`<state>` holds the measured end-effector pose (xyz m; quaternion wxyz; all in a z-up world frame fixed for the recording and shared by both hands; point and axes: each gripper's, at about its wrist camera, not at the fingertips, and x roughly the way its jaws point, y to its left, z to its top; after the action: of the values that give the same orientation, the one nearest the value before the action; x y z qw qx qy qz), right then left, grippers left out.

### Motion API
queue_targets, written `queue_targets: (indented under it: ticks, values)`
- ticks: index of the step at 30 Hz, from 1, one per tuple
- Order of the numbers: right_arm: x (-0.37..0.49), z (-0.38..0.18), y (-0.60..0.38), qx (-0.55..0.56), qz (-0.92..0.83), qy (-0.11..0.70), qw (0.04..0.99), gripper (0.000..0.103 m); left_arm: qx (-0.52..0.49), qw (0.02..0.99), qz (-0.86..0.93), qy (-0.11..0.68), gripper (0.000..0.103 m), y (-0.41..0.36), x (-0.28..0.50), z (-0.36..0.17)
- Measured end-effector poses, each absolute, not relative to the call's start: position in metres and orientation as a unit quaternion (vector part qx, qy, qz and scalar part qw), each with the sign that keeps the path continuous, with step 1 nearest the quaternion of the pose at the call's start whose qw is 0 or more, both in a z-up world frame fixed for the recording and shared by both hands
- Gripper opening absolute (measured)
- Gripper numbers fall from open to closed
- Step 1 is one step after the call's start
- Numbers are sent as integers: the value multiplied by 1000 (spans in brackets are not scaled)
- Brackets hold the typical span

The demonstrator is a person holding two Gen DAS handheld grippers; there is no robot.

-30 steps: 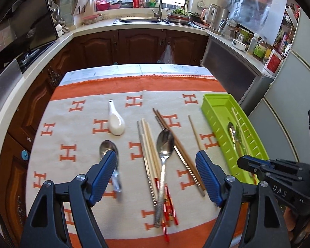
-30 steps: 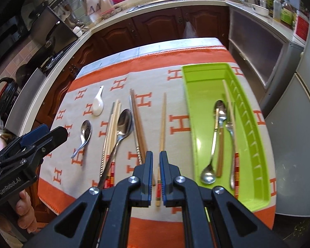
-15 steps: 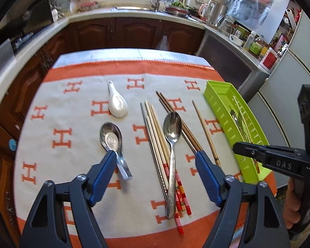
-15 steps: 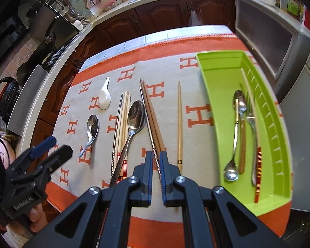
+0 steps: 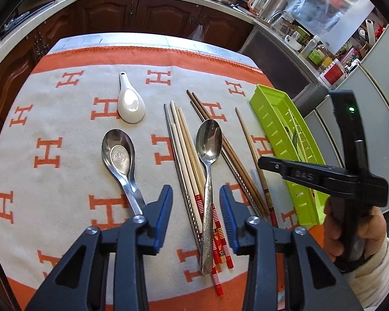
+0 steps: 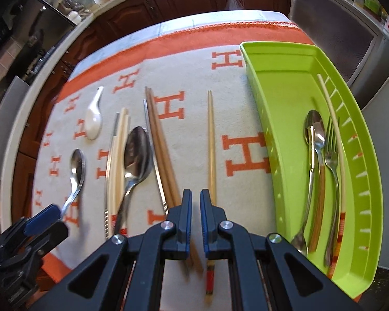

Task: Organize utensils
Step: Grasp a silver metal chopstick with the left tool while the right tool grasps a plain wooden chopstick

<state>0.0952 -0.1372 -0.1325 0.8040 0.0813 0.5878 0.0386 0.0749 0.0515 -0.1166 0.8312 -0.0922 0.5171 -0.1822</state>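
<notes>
Kitchen table, H-patterned cloth (image 5: 64,134): left gripper (image 5: 196,215), tilted steeply downward, jaws just closing, straddles the steel spoon (image 5: 207,171) handle without touching. Right gripper (image 6: 195,220), jaws together and empty, points downward beside the green tray (image 6: 280,119).

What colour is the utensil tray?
Lime green; the tray shows best in the right wrist view.

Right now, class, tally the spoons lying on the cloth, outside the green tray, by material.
White ceramic spoon: 1
Metal spoons: 2 (short-handled spoon, long-handled spoon)
Total: 3
</notes>
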Motion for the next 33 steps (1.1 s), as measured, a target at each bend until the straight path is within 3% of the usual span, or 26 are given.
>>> queue_targets:
  ticks: [3, 10, 18, 33]
  values:
    - [101, -140, -134, 52, 17, 596, 801, 6, -97, 824, -186, 526, 25, 50, 77, -121]
    - [105, -149, -128, 17, 7, 599, 801, 7, -94, 809, -185, 550, 21, 38, 87, -131]
    - [93, -141, -136, 58, 28, 591, 804, 6, -75, 798, -156, 578, 13, 32, 100, -147]
    - [64, -116, -151, 69, 40, 562, 823, 6, 31, 809, -95, 580, 10, 6, 109, -167]
